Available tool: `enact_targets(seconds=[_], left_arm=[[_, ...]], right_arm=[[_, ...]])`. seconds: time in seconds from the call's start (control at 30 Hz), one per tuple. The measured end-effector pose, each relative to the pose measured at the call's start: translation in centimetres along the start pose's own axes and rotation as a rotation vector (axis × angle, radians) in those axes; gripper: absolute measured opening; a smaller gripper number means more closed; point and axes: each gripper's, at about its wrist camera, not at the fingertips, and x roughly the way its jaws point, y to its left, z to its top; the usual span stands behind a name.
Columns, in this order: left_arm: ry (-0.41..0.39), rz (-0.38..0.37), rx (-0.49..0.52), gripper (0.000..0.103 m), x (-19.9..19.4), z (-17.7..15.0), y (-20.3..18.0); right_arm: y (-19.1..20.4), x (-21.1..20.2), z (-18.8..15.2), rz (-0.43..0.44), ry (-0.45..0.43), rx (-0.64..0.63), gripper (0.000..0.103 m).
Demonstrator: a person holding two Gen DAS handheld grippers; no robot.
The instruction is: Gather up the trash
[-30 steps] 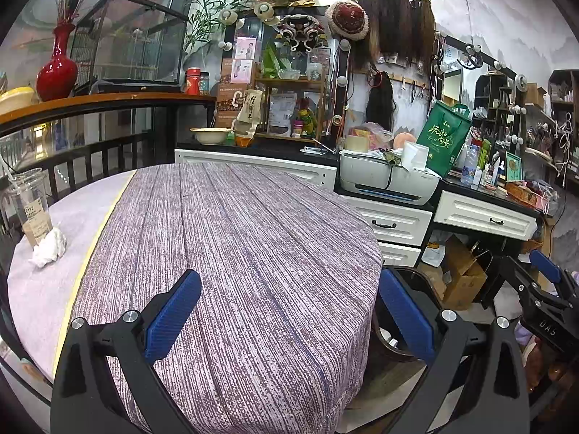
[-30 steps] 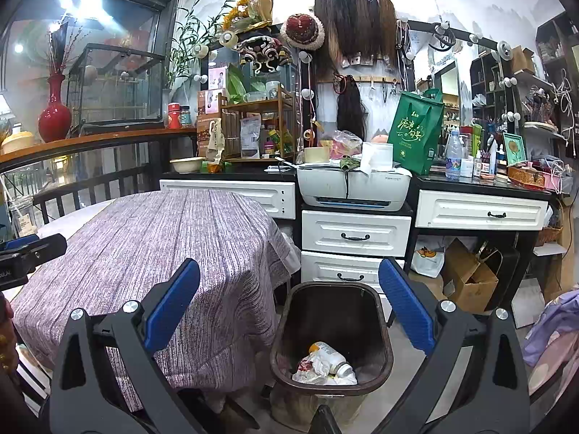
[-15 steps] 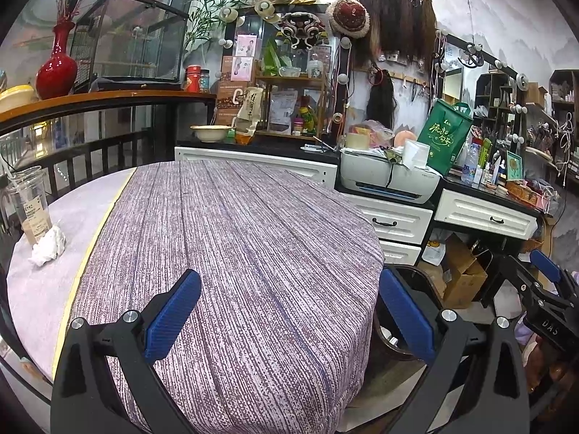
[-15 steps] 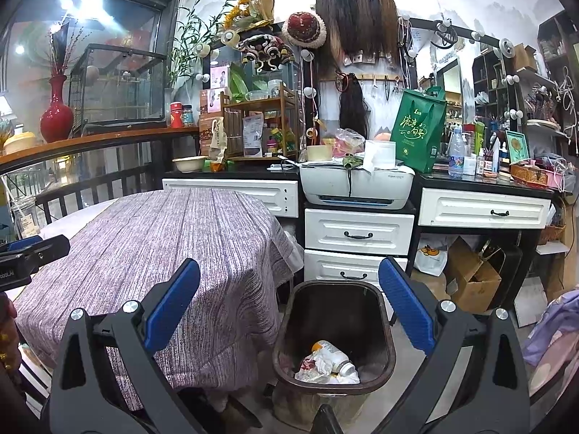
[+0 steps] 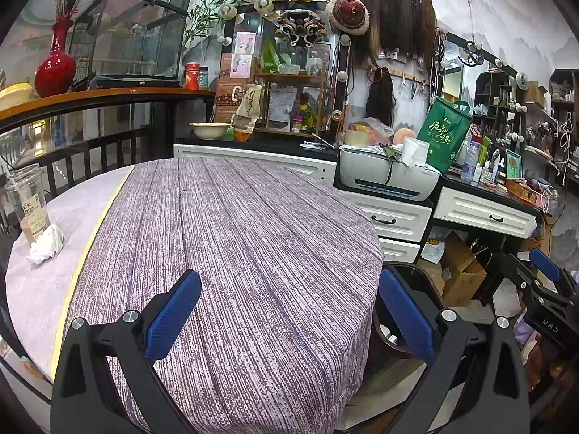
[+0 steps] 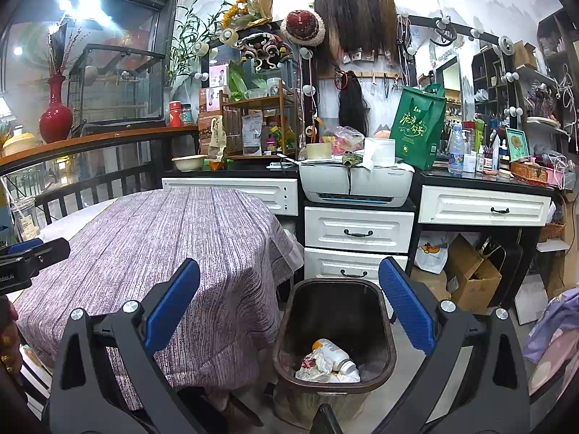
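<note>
A crumpled white tissue (image 5: 46, 243) lies at the far left of the round table (image 5: 235, 238), against a clear plastic cup (image 5: 29, 202) with a little brown drink. My left gripper (image 5: 289, 311) is open and empty above the table's near part, well right of the tissue. My right gripper (image 6: 289, 311) is open and empty above a dark brown trash bin (image 6: 334, 332) on the floor beside the table. The bin holds a white bottle (image 6: 334, 354) and crumpled wrappers (image 6: 318, 367). The bin's rim also shows in the left wrist view (image 5: 409, 275).
A purple striped cloth (image 6: 173, 238) covers the table and hangs over its edge. White drawers (image 6: 358, 231) with a printer (image 6: 356, 184) stand behind the bin. Cardboard boxes (image 6: 470, 278) sit under the counter at right. A dark railing (image 5: 90, 144) runs behind the table.
The right wrist view has shifted slightly, so the bin sits a little further right and lower. The left gripper has barely moved. Both grippers stay open.
</note>
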Motion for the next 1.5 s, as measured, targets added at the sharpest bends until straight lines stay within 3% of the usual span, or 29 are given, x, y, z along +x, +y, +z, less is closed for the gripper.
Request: enact_targets(seconds=[0.87, 1.37, 1.5], left_arm=[[0.012, 0.026, 0.007, 0.098, 0.4, -0.5, -0.2], [0.031, 0.011, -0.042, 0.098, 0.4, -0.7, 0.1], [-0.003, 0.026, -0.02, 0.098, 0.1, -0.6, -0.1]], right_arm=[[0.2, 0.1, -0.4, -0.003, 0.009, 0.003, 0.097], [0.3, 0.3, -0.8, -0.004, 0.014, 0.006, 0.097], [0.4, 0.3, -1.1, -0.004, 0.017, 0.007, 0.097]])
